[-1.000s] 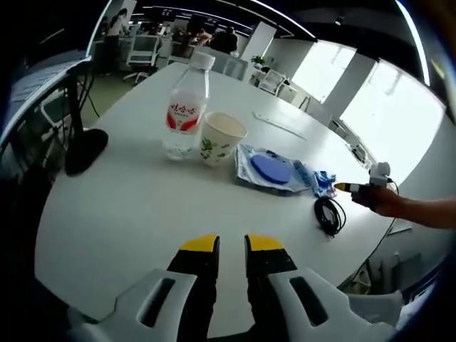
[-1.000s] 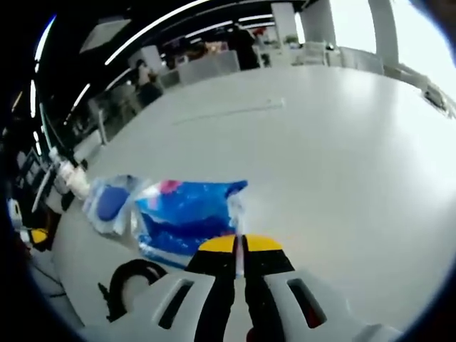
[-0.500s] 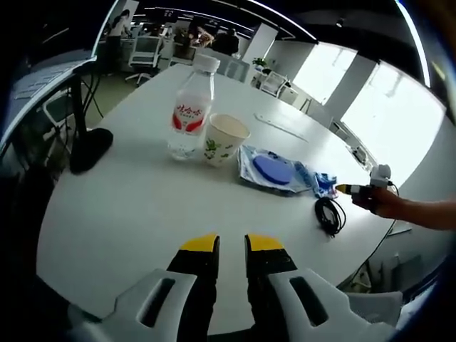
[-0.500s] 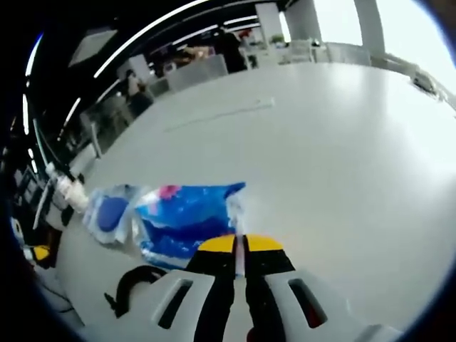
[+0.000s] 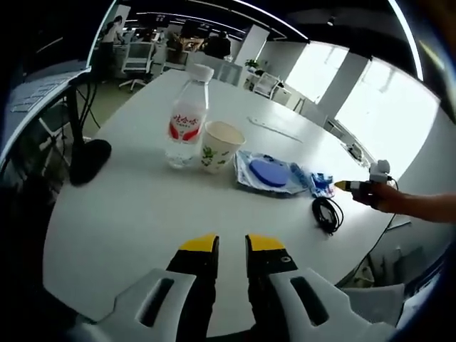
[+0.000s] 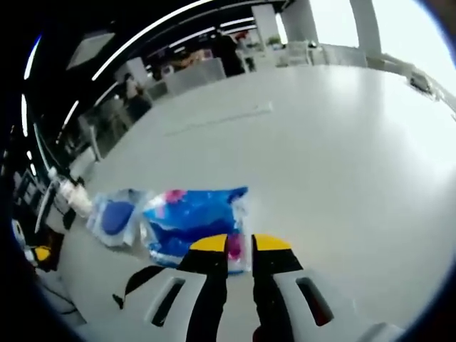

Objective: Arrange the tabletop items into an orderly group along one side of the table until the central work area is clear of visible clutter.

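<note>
Right gripper view: right gripper (image 6: 239, 246) fingers now narrowly parted around blue packet (image 6: 192, 224) edge, previously pinched shut. Left gripper (image 5: 231, 246) fingers narrowly apart above worktop (image 5: 128, 214), unchanged.

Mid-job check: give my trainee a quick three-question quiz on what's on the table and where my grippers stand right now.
1. True or false: in the left gripper view, the paper cup stands between the water bottle and the packet with a blue disc.
2. The black cable is: A) coiled on the table near its edge; B) inside the cup; C) draped over the bottle.
3. Fill in: the right gripper has its jaws ____, with the edge of the blue wrapper seen between them.

Key: 1 true; 2 A; 3 open.
</note>
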{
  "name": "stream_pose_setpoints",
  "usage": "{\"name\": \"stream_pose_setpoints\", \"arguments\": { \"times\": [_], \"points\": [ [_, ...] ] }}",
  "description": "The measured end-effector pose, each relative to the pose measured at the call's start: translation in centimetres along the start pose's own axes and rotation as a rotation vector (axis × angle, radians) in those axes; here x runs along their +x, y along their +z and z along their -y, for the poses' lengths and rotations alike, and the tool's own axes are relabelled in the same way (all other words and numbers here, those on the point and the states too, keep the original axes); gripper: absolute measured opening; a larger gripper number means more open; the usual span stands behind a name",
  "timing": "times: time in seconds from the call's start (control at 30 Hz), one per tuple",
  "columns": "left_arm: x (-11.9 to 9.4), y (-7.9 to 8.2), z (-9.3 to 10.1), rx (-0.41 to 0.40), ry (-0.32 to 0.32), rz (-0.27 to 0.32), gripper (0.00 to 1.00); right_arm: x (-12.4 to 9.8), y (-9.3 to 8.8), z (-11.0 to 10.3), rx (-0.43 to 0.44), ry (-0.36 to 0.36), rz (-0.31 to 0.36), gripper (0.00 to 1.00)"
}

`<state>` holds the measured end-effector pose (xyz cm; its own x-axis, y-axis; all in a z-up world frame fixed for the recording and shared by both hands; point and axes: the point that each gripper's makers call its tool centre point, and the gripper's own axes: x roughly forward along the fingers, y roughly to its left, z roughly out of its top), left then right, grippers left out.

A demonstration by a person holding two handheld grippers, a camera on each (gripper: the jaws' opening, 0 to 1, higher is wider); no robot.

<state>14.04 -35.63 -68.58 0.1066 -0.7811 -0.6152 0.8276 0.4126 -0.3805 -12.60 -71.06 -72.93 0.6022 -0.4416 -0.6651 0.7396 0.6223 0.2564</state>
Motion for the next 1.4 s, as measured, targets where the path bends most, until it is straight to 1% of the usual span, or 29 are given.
{"name": "stream_pose_setpoints", "arguments": {
  "times": [0.03,0.13,0.23,0.3,0.4,0.5,0.6,0.63,0.73,0.8,0.93,1.0,1.07,1.1,1.23,1.4],
  "points": [
    [-0.2,0.3,0.1,0.008,-0.004,0.004,0.13,-0.2,0.0,-0.3,-0.010,0.008,0.000,0.12],
    [-0.3,0.9,0.3,0.023,-0.012,0.021,0.14,-1.5,-0.5,-2.2,-0.092,0.047,0.008,0.13],
    [-0.5,1.5,0.4,0.024,-0.018,0.039,0.14,-2.5,-1.4,-3.0,-0.116,0.068,0.004,0.17],
    [-0.5,1.6,0.5,0.027,-0.022,0.042,0.13,-3.5,-1.8,-3.5,-0.120,0.067,0.010,0.18],
    [-0.8,1.9,0.6,0.046,-0.028,0.049,0.14,-5.0,-1.8,-4.1,-0.129,0.079,0.035,0.19],
    [-1.3,2.3,0.9,0.069,-0.035,0.064,0.14,-7.0,-1.8,-5.3,-0.187,0.098,0.064,0.19],
    [-2.0,2.6,1.0,0.098,-0.039,0.082,0.15,-8.7,-1.9,-6.6,-0.238,0.125,0.083,0.21],
    [-2.0,2.6,1.0,0.106,-0.041,0.084,0.16,-9.4,-1.9,-7.2,-0.252,0.141,0.096,0.22],
    [-2.7,2.6,1.3,0.136,-0.055,0.096,0.21,-10.8,-2.1,-8.2,-0.255,0.169,0.117,0.28],
    [-3.0,2.5,1.4,0.147,-0.060,0.101,0.23,-11.5,-2.6,-8.8,-0.260,0.180,0.121,0.30],
    [-3.3,1.9,1.2,0.165,-0.067,0.098,0.23,-12.4,-3.6,-9.8,-0.268,0.202,0.119,0.37],
    [-3.2,1.4,1.1,0.155,-0.071,0.093,0.24,-12.6,-4.5,-10.4,-0.267,0.217,0.114,0.38],
    [-3.2,1.2,1.0,0.145,-0.073,0.094,0.25,-12.3,-5.1,-10.4,-0.265,0.227,0.097,0.40],
    [-3.2,1.0,1.1,0.141,-0.075,0.093,0.26,-12.2,-5.7,-10.6,-0.261,0.230,0.087,0.41],
    [-3.3,0.9,1.0,0.127,-0.075,0.101,0.28,-12.3,-7.1,-11.2,-0.265,0.243,0.060,0.43],
    [-3.4,0.9,1.0,0.130,-0.071,0.105,0.29,-12.6,-7.7,-11.6,-0.255,0.250,0.055,0.44]
  ]
}}
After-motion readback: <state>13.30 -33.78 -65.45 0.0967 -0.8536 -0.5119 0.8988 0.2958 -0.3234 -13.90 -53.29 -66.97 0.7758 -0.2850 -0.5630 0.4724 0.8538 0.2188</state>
